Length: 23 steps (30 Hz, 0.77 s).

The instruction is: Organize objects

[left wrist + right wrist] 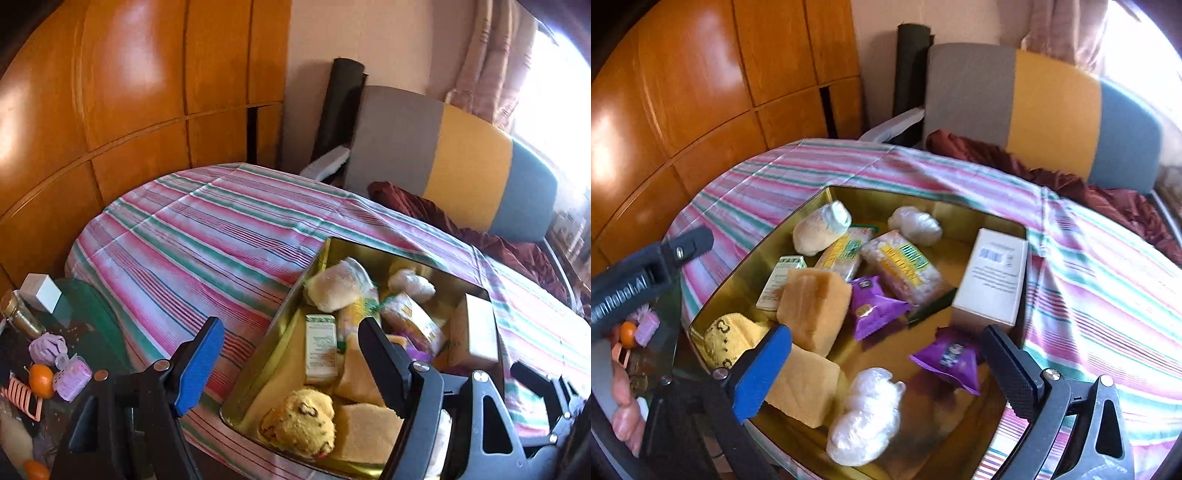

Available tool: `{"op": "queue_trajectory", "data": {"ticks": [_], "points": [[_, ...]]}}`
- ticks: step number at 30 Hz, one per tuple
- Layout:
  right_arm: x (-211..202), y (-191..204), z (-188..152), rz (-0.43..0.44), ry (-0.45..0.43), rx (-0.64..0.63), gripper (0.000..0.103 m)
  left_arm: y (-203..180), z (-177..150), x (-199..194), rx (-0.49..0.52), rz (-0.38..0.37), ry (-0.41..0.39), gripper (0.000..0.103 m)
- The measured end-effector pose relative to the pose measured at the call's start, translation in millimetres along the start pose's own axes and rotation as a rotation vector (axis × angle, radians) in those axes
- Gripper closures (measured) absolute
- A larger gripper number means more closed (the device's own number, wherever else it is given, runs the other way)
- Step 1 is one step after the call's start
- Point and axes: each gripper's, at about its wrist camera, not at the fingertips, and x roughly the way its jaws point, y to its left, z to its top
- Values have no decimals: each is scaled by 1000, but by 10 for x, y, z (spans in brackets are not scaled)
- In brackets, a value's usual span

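Note:
An open gold tin [746, 258] sits on the striped tablecloth [1089, 295]. It holds yellow sponges [812, 306], a white box [991, 277], purple packets [871, 306], labelled bags [905, 266] and a yellow patterned cloth [727, 339]. My right gripper [886, 373] hangs open and wide over the tin's near end. A white plastic-wrapped bundle [866, 417] lies loose below it, touched by neither finger. My left gripper [291, 365] is open and empty at the tin's [273, 354] left edge, its black finger [380, 362] over the contents.
To the left a glass side table carries an orange [41, 380], a lilac case [72, 380], a gold-capped bottle [22, 314] and a small white box [40, 293]. A wooden wardrobe [129, 92] stands behind. A grey, yellow and blue chair [469, 166] holds maroon cloth [424, 210].

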Motion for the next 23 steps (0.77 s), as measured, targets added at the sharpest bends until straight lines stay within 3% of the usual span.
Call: {"op": "queue_trajectory", "data": {"ticks": [9, 13, 16, 23], "points": [[-127, -81, 35, -127, -39, 59, 0, -71, -65, -30, 35, 63, 33, 31], [-120, -142, 13, -128, -36, 77, 0, -45, -67, -7, 17, 67, 47, 31], [-121, -154, 9, -134, -40, 76, 0, -39, -85, -3, 13, 81, 40, 38], [-109, -165, 1, -133, -41, 81, 0, -94, -112, 45, 38, 72, 60, 38]]}}
